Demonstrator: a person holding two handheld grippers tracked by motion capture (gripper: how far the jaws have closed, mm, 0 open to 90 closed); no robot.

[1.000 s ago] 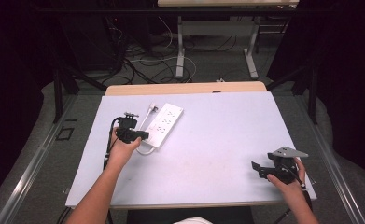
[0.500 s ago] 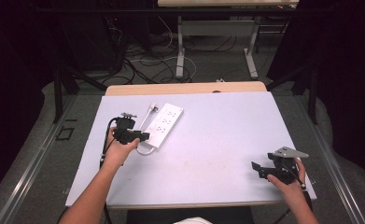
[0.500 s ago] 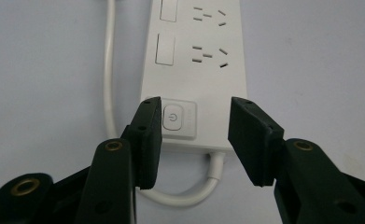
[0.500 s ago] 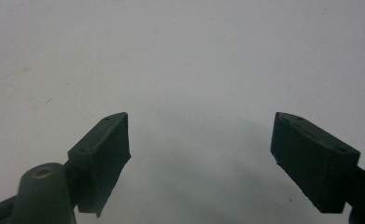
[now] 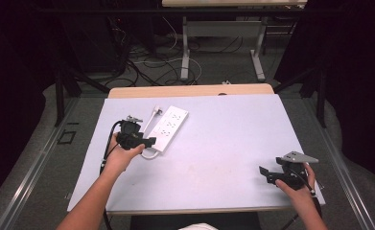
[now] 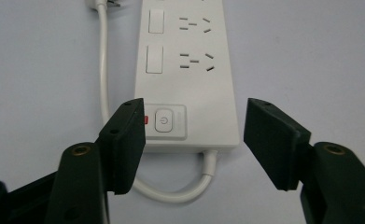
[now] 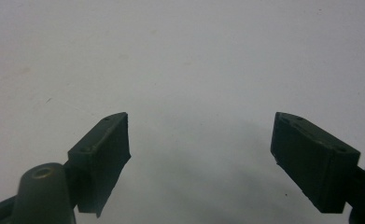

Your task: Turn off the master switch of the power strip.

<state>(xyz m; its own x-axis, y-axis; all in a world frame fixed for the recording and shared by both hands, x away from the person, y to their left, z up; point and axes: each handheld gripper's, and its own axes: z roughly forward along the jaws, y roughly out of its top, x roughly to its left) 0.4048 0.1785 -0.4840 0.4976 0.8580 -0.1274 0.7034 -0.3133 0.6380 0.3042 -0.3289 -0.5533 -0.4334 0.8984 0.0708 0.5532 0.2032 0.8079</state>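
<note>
power strip (image 5: 169, 127) on table (image 5: 233, 143) left-rear, its cord (image 6: 104, 70) alongside its left

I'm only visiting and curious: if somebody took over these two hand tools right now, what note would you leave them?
Left gripper: open, jaws on either side of the cable end of the white power strip, by its power button; not gripping.
Right gripper: open, holding nothing, above bare table at the near right corner.
The strip lies flat at the table's far left, cord looped beside it.
Done: left gripper lined up.
Left: probably close on the strip or press the button.
</note>
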